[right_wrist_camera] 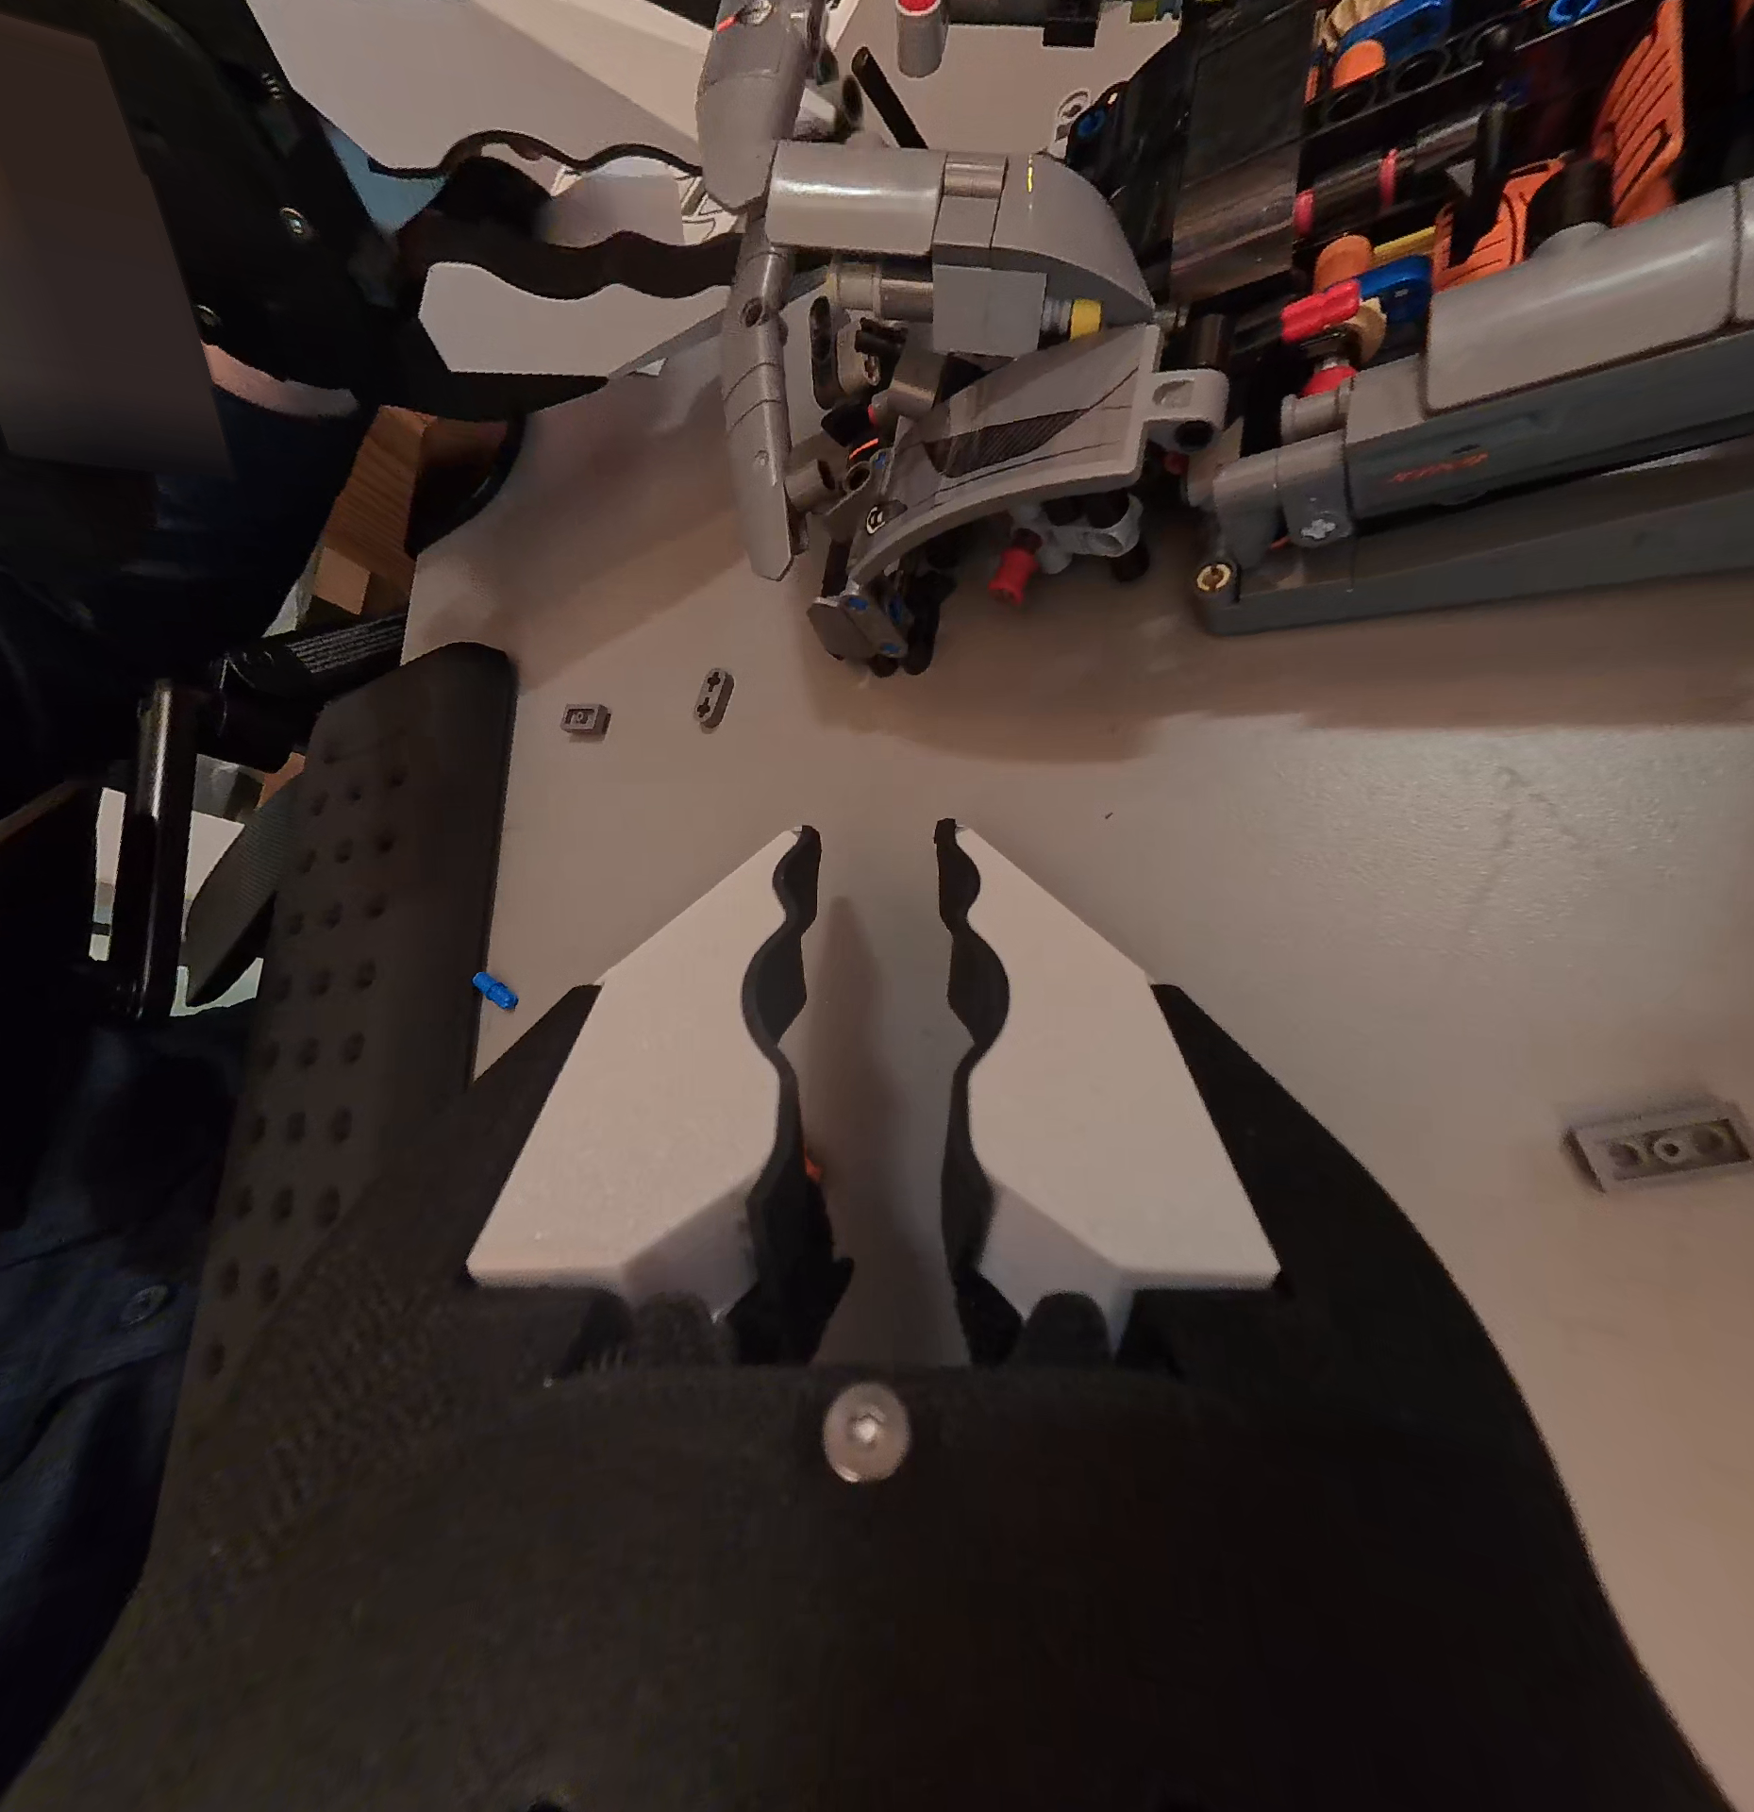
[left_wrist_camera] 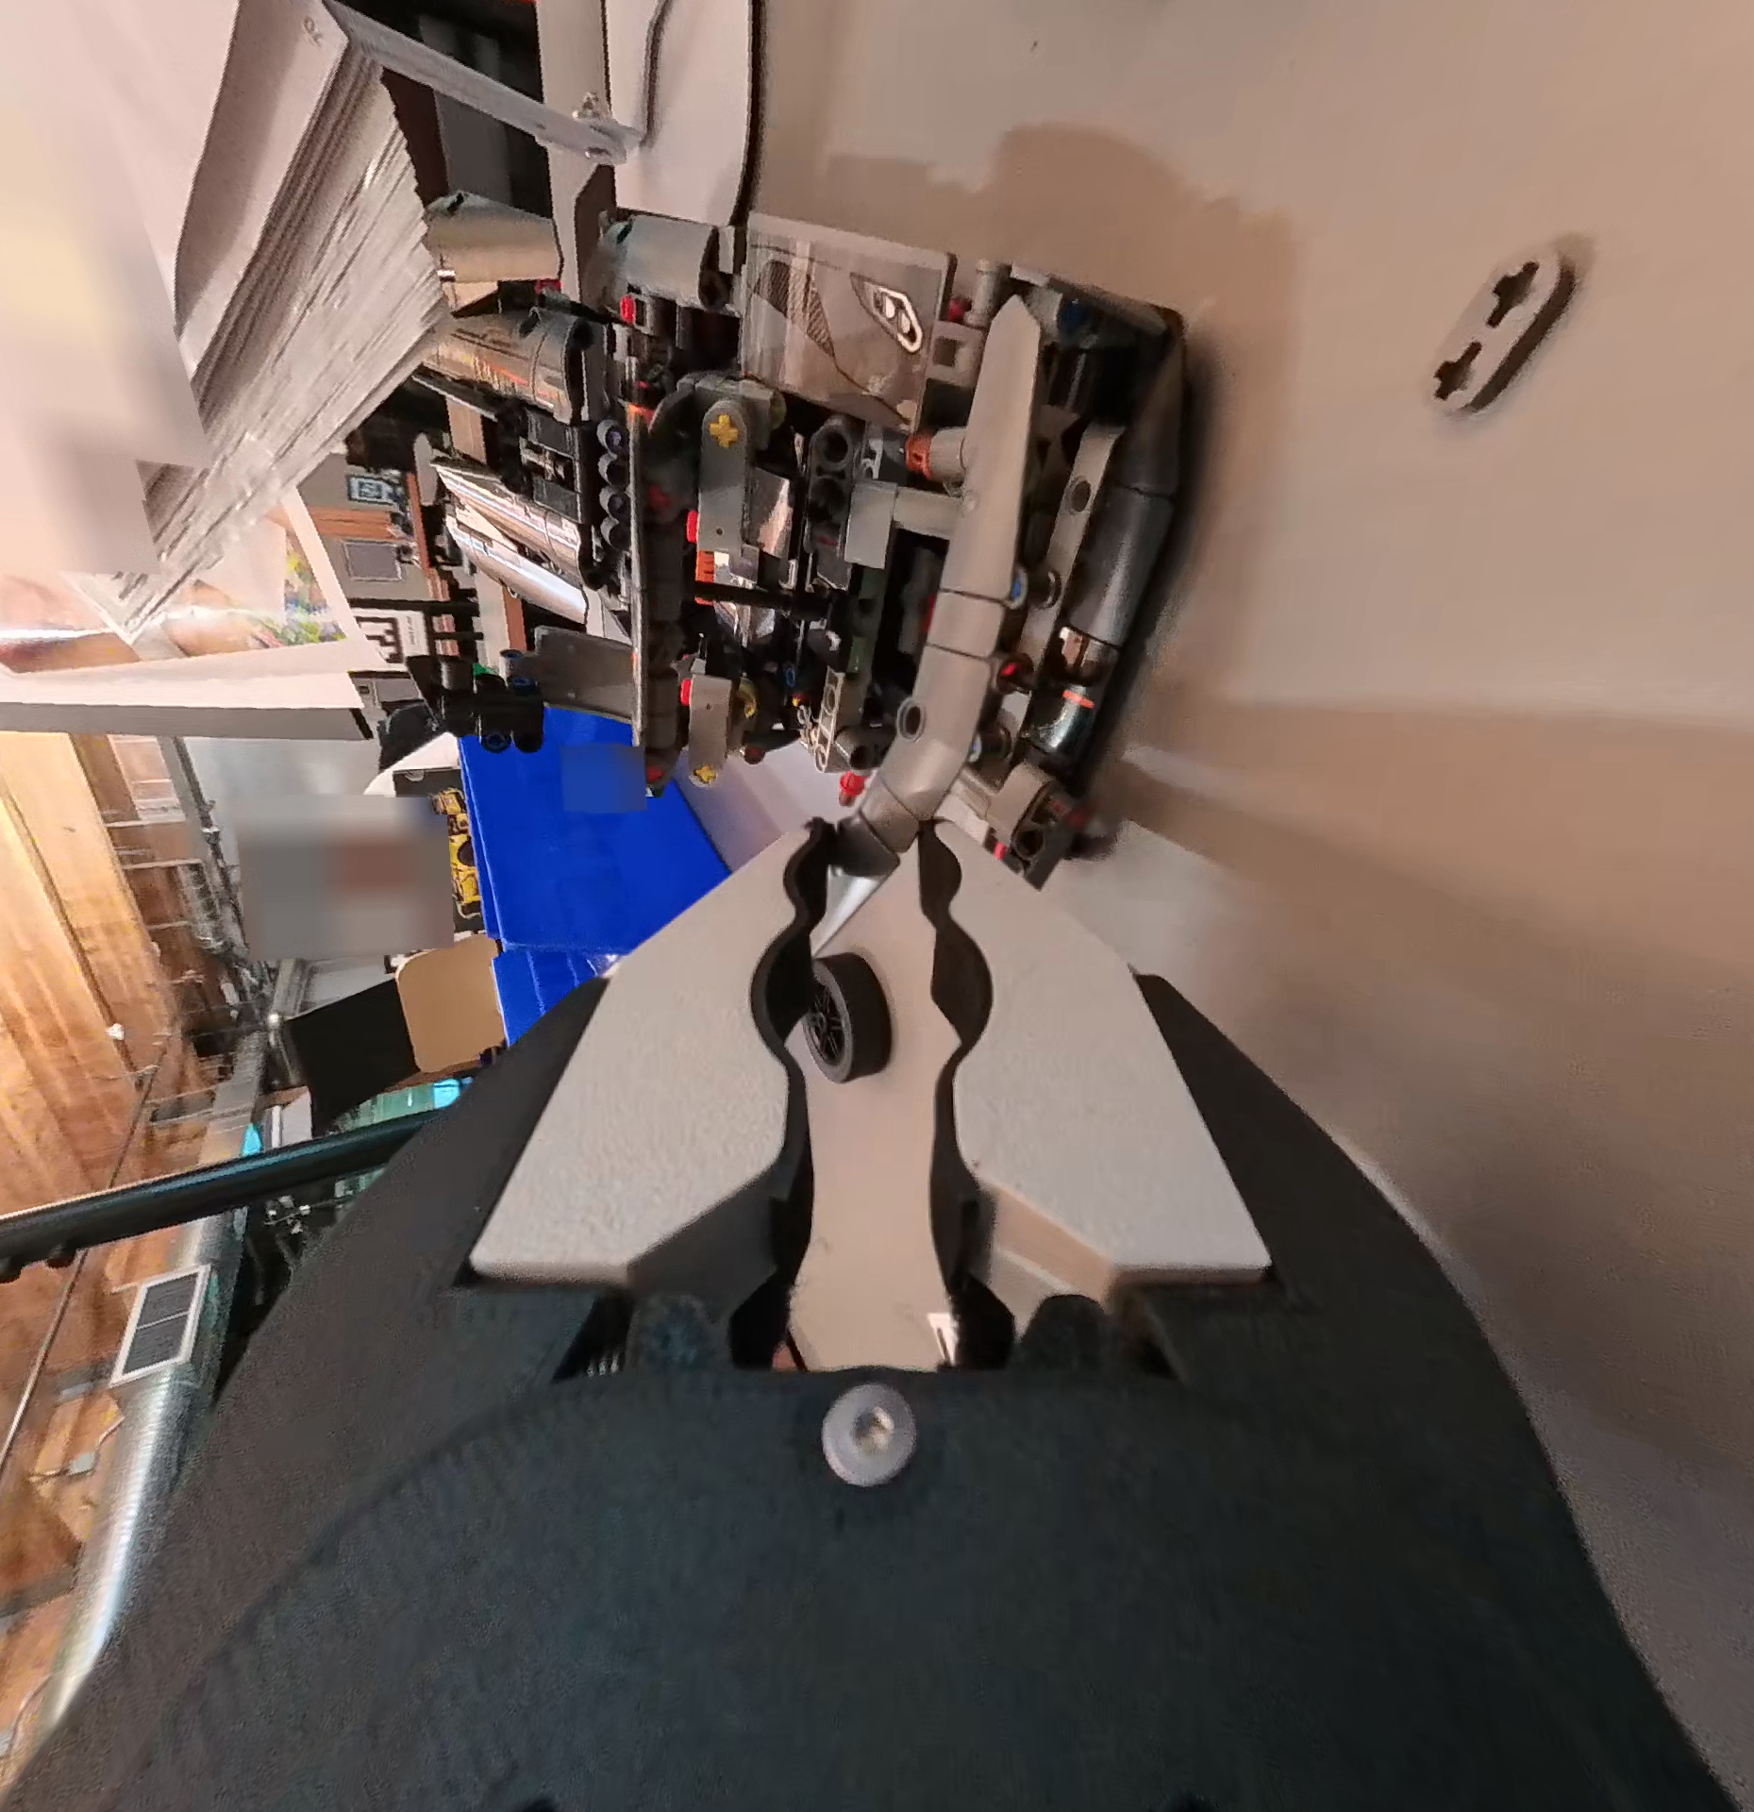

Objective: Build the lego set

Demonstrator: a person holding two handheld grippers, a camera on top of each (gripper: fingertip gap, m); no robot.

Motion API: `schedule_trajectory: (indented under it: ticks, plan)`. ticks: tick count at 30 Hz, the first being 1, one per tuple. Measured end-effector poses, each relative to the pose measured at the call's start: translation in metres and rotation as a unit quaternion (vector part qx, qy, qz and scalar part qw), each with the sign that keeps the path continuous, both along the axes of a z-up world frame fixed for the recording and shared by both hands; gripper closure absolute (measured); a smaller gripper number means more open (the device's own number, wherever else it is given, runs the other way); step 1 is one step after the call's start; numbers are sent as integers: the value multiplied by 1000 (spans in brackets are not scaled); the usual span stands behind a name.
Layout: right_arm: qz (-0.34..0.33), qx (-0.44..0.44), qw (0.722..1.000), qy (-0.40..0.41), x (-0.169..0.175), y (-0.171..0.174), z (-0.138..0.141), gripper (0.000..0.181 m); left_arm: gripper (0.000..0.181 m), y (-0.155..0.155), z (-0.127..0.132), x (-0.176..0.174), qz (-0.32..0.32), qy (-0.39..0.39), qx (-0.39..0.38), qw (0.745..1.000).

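Note:
A grey and black Lego car model (left_wrist_camera: 853, 510) lies on the pale table (left_wrist_camera: 1441, 882). My left gripper (left_wrist_camera: 875, 833) is shut on the pointed tip of the model's long grey panel (left_wrist_camera: 990, 471). A small black wheel (left_wrist_camera: 848, 1020) lies on the table, seen between the fingers. In the right wrist view the model's front (right_wrist_camera: 951, 412) lies ahead, and the left gripper (right_wrist_camera: 657, 226) reaches in from the upper left. My right gripper (right_wrist_camera: 877, 831) is open and empty, hovering above bare table short of the model.
Loose pieces lie on the table: a grey two-hole link (right_wrist_camera: 713, 698), a small grey piece (right_wrist_camera: 585, 719), a blue pin (right_wrist_camera: 495, 990) and a grey plate (right_wrist_camera: 1667, 1147). A black perforated block (right_wrist_camera: 363, 931) lies left. A booklet stack (left_wrist_camera: 294, 294) and blue bin (left_wrist_camera: 579, 853) stand beyond. One gripper's finger ends stand about 12 centimeters off the other's.

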State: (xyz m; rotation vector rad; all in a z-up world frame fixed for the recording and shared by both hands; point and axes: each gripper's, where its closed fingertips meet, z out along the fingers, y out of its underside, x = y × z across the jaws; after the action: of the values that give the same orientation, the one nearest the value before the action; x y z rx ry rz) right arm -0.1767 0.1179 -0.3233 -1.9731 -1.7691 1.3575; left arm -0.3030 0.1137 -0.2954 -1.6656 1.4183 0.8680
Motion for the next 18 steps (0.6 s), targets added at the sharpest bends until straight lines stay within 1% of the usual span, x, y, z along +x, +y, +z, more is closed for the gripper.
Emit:
schedule_trajectory:
  ticks: [3,5,8,12,16,18]
  plan:
    - [0,-2,1000,1,0,0,0,159,165,4,-1,-2,-2,7,5,1000]
    - [0,-2,1000,1,0,0,0,159,160,4,1,-4,1,1,14,1000]
    - [0,-4,1000,1,0,0,0,159,152,0,0,-6,12,-11,17,1000]
    - [1,-6,1000,1,0,0,1,159,149,-7,2,-7,24,-21,17,999]
    - [1,-7,1000,1,0,0,0,159,149,-11,8,0,16,-29,21,999]
    - [1,-7,1000,0,0,0,0,159,151,-11,6,5,13,-20,21,999]
